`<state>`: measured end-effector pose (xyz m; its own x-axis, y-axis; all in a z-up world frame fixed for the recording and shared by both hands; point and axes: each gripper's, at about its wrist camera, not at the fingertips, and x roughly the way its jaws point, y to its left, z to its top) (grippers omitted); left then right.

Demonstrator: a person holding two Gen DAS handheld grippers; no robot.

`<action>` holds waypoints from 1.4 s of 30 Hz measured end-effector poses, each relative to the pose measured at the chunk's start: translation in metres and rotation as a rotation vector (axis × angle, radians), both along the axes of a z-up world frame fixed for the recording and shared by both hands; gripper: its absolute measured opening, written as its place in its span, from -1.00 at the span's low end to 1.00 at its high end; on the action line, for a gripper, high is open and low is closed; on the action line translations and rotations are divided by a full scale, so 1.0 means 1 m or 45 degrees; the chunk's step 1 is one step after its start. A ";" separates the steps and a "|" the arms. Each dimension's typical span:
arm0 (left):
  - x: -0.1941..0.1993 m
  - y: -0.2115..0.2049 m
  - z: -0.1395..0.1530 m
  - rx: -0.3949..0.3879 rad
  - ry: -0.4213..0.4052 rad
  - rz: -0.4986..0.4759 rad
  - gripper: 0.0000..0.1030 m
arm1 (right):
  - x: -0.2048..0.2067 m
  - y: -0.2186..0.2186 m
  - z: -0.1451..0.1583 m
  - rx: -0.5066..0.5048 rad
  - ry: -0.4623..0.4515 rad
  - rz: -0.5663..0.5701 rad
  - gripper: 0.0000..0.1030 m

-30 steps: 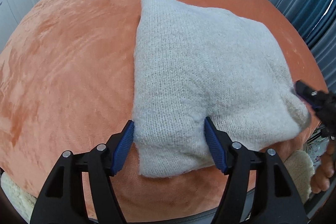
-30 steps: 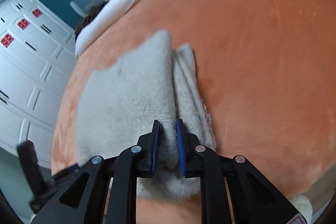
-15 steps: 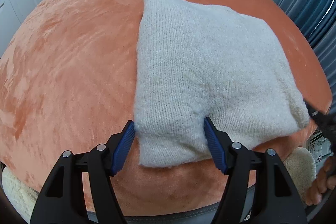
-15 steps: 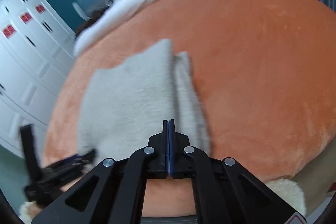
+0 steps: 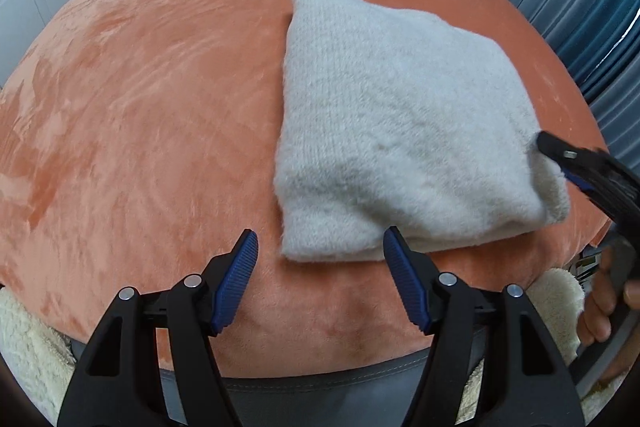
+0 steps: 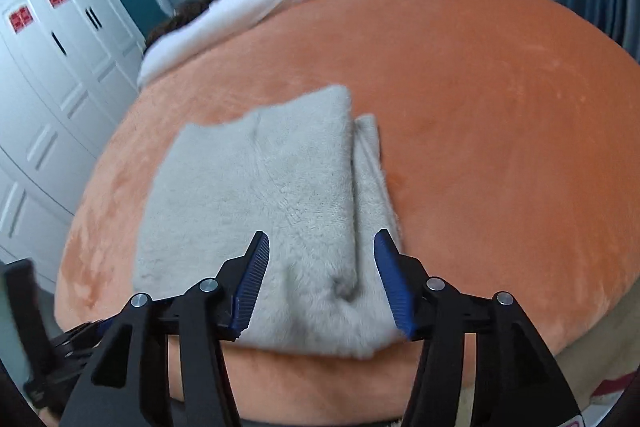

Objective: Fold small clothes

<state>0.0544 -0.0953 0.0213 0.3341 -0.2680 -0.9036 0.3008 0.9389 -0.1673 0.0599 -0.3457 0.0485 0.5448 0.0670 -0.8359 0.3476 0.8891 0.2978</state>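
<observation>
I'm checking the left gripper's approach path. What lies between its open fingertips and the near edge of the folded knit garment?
Only bare orange blanket, in the left wrist view. The left gripper sits just short of the folded knit garment.

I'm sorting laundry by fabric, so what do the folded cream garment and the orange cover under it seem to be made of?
The folded cream garment looks like a fuzzy knit, probably wool or acrylic: fine knit rows show, with a hairy nap at its edges. The orange cover looks like plush velvet or microfleece: a short, matte pile with lighter brushed streaks. The exact fibre of either cannot be told.
</observation>
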 end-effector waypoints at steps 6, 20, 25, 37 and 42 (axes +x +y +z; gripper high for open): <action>0.005 0.008 -0.008 0.032 0.012 0.033 0.25 | -0.012 0.001 0.038 0.034 -0.214 0.006 -0.70; -0.011 0.024 0.005 0.125 -0.054 0.013 0.24 | -0.028 0.050 0.068 -0.154 -0.254 0.053 -0.50; -0.016 0.030 0.012 0.157 -0.084 0.026 0.29 | 0.018 0.111 0.009 -0.028 -0.034 0.332 -0.56; -0.020 0.027 0.011 0.183 -0.097 0.009 0.30 | 0.016 0.125 -0.036 -0.030 0.139 0.357 -0.77; -0.019 0.027 0.020 0.075 -0.110 0.001 0.57 | -0.011 0.088 0.016 0.100 -0.102 0.208 -0.54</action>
